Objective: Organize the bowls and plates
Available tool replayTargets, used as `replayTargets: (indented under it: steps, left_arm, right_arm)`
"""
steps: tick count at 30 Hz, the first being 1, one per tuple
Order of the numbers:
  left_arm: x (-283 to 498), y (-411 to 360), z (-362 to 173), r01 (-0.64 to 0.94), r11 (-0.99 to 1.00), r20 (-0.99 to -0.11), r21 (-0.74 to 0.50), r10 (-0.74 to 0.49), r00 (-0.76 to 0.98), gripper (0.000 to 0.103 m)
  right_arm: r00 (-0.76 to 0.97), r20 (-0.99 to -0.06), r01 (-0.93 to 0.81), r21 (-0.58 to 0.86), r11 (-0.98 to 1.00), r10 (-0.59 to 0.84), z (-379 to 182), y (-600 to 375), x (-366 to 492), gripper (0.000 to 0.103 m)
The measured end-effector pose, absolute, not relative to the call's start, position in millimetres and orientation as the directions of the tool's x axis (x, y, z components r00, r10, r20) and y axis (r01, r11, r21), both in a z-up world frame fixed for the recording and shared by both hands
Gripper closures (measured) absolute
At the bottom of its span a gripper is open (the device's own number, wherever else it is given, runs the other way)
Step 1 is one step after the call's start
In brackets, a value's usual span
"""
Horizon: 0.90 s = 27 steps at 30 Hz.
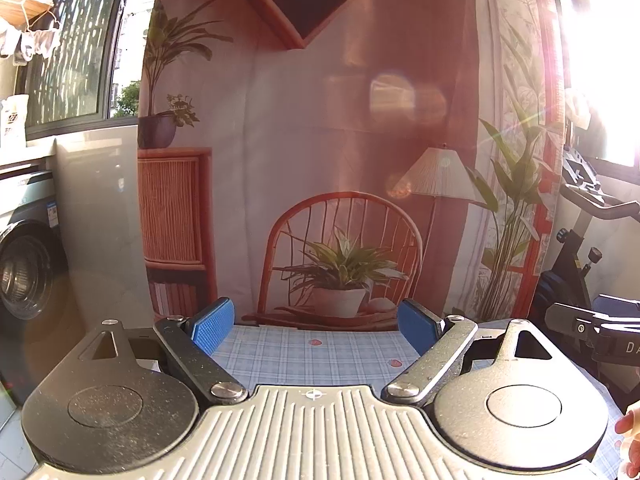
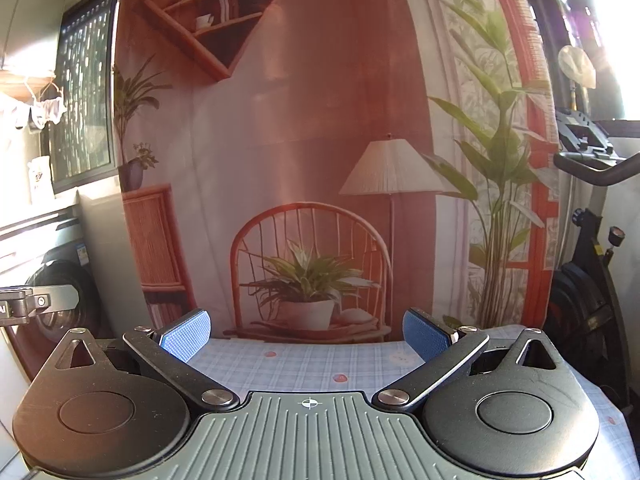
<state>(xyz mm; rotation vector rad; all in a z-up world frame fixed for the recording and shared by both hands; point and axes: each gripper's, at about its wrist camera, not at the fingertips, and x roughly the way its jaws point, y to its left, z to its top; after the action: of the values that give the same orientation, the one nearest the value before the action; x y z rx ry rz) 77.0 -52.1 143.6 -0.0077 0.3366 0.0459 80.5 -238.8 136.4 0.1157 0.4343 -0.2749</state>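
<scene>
Left wrist view: left gripper spread wide, nothing between the blue pads, aimed over the checked tablecloth at a printed backdrop. No plates or bowls anywhere in sight.

Right wrist view: right gripper likewise released and empty, same cloth ahead. Looks like a pause between placements; next move calls for tilting down to find the dishes.

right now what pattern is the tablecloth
Pale blue plaid tablecloth with small red spots, clearest in the right wrist view.
</scene>
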Motion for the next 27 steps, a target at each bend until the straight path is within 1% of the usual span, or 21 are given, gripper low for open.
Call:
replayTargets:
  steps: [9, 15, 27]
  left_arm:
    - [58.6, -50.3, 155.7, -0.056, 0.998, -0.302, -0.018, 0.048, 0.952, 0.013]
    - [54.3, -50.9, 154.6, -0.070, 0.997, -0.290, 0.009, 0.070, 0.955, 0.013]
    - [54.3, -50.3, 151.7, -0.086, 0.996, -0.299, 0.031, 0.091, 0.950, 0.013]
  right_arm:
    - [0.871, -0.412, 0.304, 0.022, 0.952, -0.268, 154.7, -229.6, 63.4, 0.000]
    - [0.869, -0.413, 0.306, 0.015, 0.952, -0.273, 156.5, -225.2, 61.0, 0.000]
    - [0.865, -0.425, 0.305, 0.024, 0.952, -0.266, 150.4, -220.7, 62.7, 0.000]
